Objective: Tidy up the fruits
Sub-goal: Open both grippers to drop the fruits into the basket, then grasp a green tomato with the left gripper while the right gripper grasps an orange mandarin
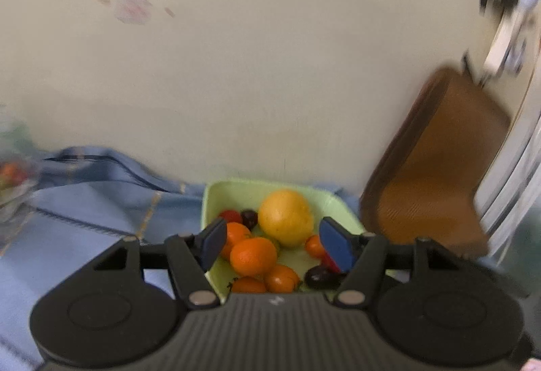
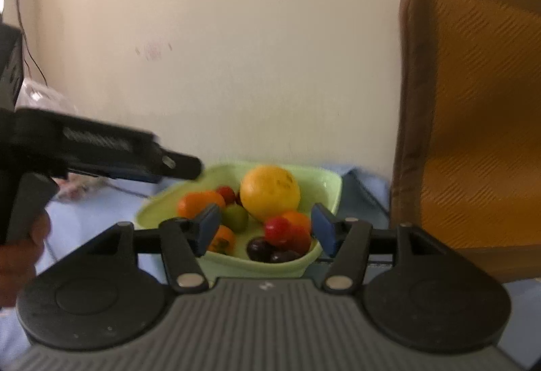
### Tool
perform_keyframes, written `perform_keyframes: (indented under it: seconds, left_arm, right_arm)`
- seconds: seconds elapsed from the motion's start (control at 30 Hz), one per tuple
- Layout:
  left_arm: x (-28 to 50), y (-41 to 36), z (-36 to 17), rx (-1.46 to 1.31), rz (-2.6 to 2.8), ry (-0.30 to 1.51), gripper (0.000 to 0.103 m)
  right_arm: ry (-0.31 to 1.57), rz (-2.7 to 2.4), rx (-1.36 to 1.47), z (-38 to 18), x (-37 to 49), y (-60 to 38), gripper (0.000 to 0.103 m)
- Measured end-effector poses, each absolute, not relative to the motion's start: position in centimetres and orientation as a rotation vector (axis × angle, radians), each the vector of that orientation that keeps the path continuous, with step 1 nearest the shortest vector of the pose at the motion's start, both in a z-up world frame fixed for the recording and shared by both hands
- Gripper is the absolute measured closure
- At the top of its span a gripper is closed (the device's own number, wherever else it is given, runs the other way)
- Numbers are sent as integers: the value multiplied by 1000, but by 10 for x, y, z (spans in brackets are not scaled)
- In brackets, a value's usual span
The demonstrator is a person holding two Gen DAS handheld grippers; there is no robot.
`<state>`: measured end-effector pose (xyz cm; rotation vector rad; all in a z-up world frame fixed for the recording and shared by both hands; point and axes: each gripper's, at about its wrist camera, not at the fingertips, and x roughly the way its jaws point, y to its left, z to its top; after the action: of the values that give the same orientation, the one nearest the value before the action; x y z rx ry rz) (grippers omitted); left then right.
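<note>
A light green bowl (image 1: 216, 198) on a blue cloth holds mixed fruit: a large yellow citrus (image 1: 285, 217), several small oranges (image 1: 253, 256), dark plums (image 1: 319, 276) and a red fruit (image 1: 231, 215). My left gripper (image 1: 274, 244) is open and empty, hovering just above the fruit. In the right wrist view the same bowl (image 2: 324, 183) shows the yellow citrus (image 2: 270, 192), a green fruit (image 2: 235, 217), a red fruit (image 2: 279, 229) and plums (image 2: 260, 249). My right gripper (image 2: 265, 230) is open and empty, in front of the bowl. The left gripper's body (image 2: 101, 148) enters from the left.
A brown chair back (image 2: 473, 121) stands right of the bowl, also in the left wrist view (image 1: 436, 168). A cream wall is behind. A clear container with fruit (image 1: 13, 181) sits at the far left on the blue cloth (image 1: 84, 219).
</note>
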<state>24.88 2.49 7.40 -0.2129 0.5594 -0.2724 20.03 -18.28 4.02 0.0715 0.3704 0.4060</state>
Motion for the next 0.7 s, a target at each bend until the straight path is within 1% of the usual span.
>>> perform_keyframes:
  seconds: [0.07,0.13,0.17,0.2,0.23,0.3,0.37,0.57,0.67,0.7]
  left_arm:
    - [221,40,80,-251,-270,532,36]
    - [192,51,79,-249,-238,514,29]
    - [177,55,75,-236,-206,509,29]
    - [164,58,68,-225,-178,511,29]
    - [157,61,60,-227,-165,526,29]
    - [144,66,42,-253,-148,581,31]
    - [138,67,23,-262,-126,629,33]
    - [135,51,4,-169,-111,627,36]
    - [139,42,-3,-113,-100,632,46]
    - [140,43,-5,-118,-108,638,52]
  right_arm:
    - [332,400,104,45,178,-190,32]
    - [307,390,156,45,150,-196,17]
    - [298,388,186,41,140,-199,13]
    - [293,383,220,37,126,-200,7]
    - [294,377,245,32,115,-199,4]
    - [330,388,259,22,99,-191,4]
    - [374,402,210,18,90,-179,4]
    - [460,405,138,16,88,-162,4]
    - [515,401,99,12,95,-153,7]
    - [530,404,89,11,98,-152,11]
